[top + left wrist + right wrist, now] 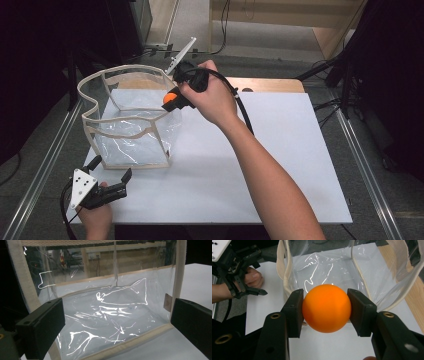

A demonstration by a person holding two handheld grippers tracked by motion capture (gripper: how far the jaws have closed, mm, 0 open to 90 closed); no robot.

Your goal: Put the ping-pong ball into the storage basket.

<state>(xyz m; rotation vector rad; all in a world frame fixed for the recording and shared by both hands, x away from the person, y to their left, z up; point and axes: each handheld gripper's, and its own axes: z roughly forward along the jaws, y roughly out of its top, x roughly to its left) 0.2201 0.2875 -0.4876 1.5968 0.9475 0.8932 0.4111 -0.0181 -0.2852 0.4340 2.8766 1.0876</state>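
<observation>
High view: right gripper (170, 101) is held above the open top of the clear plastic bag (131, 131), at the bag's right rim, with an orange ball (169, 98) clamped in its fingers. The bag stands upright with beige trim on the left part of the white counter (280, 165). Left gripper (111, 173) sits at the counter's near-left corner, just beside the bag's near bottom edge, fingers apart, nothing between them. Left gripper view: both black fingers (42, 325) stand wide apart, the bag's near wall (105, 315) straight ahead, not touching it. Right gripper view: fingers (294, 312) are pressed on both sides of the ball (326, 308), with the bag's open mouth (329, 267) just behind it and the left gripper (263, 275) at upper left.
</observation>
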